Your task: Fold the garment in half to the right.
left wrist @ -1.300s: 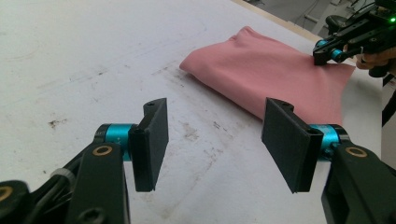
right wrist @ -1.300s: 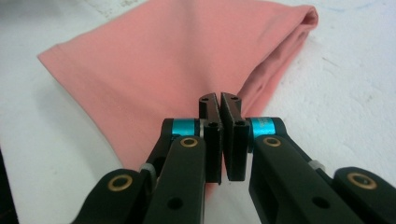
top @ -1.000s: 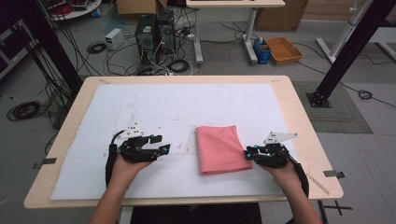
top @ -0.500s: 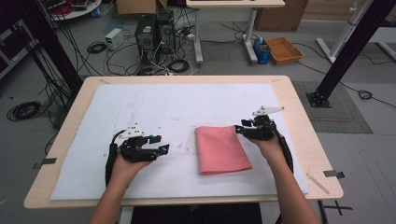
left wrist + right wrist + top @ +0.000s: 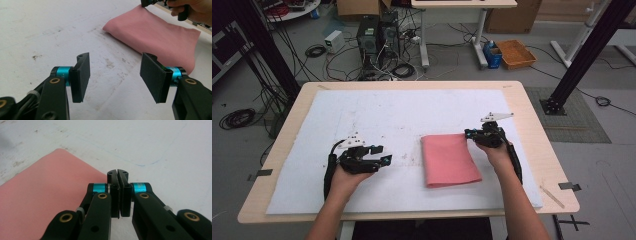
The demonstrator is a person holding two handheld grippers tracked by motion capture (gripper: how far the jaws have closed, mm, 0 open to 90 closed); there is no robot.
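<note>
The folded pink cloth (image 5: 448, 160) lies right of centre on the white-covered bench (image 5: 377, 115); soft and light, it looks best pinched at a corner. The right claw (image 5: 468, 134), jaws closed on nothing, sits at its far right corner. The left claw (image 5: 115, 75) gapes wide, well apart; its view shows the cloth's thick folded edge.
</note>
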